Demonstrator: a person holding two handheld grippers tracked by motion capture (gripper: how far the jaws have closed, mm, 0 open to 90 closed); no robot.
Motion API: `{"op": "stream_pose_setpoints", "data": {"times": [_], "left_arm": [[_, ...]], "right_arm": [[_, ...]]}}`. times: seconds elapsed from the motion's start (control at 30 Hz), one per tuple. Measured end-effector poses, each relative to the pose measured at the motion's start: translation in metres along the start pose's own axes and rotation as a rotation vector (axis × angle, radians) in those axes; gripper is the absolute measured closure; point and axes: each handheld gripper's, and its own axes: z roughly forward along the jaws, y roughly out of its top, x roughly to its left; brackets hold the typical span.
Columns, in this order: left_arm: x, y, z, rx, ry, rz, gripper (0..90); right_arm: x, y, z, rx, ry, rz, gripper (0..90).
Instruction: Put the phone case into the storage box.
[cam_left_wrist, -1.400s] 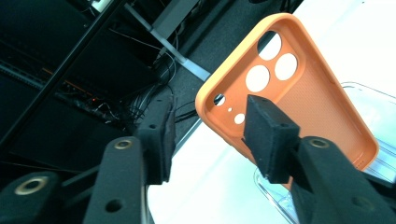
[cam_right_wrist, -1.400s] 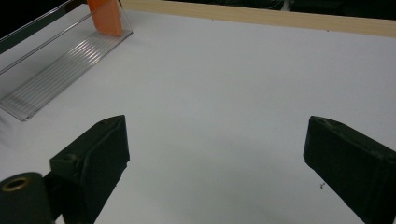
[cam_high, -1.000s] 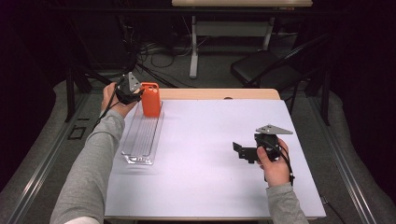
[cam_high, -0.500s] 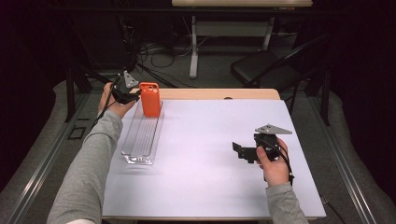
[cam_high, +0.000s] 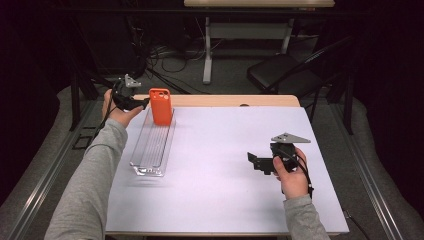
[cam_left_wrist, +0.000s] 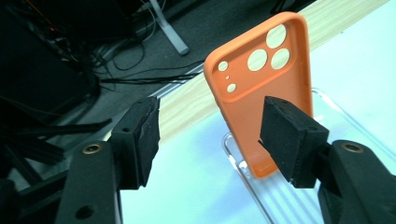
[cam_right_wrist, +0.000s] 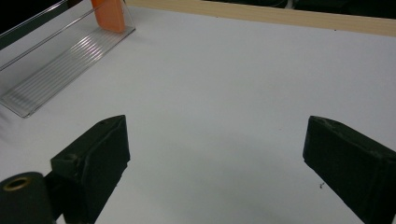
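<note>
Orange phone case (cam_left_wrist: 266, 88) stands upright in the clear rack (cam_high: 152, 145), just beyond the left gripper (cam_left_wrist: 212, 135), whose jaws have just been opening and hold nothing. Right gripper (cam_right_wrist: 219, 163) gapes wide, empty.

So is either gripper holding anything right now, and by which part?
Nothing is held: the left gripper has just opened beside the orange phone case; the right gripper is open.

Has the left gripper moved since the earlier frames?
Yes. The left gripper has backed off leftward from the orange phone case, its jaws just opening, nothing between them.
</note>
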Motion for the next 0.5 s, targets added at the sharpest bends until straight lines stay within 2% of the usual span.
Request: {"op": "stream_pose_setpoints", "data": {"times": [0.2, 0.3, 0.5], "left_arm": [[0.008, 0.001, -0.009, -0.029, -0.092, -0.103, 33.2], [0.010, 0.002, -0.015, -0.036, -0.124, -0.145, 32.5], [0.012, 0.002, -0.025, -0.045, -0.165, -0.177, 30.9]], "right_arm": [[0.000, 0.001, 0.000, -0.005, 0.000, -0.002, 6.9], [0.001, 0.001, 0.000, -0.002, 0.002, 0.000, 6.9], [0.002, 0.002, 0.001, -0.001, 0.004, -0.004, 6.9]]}}
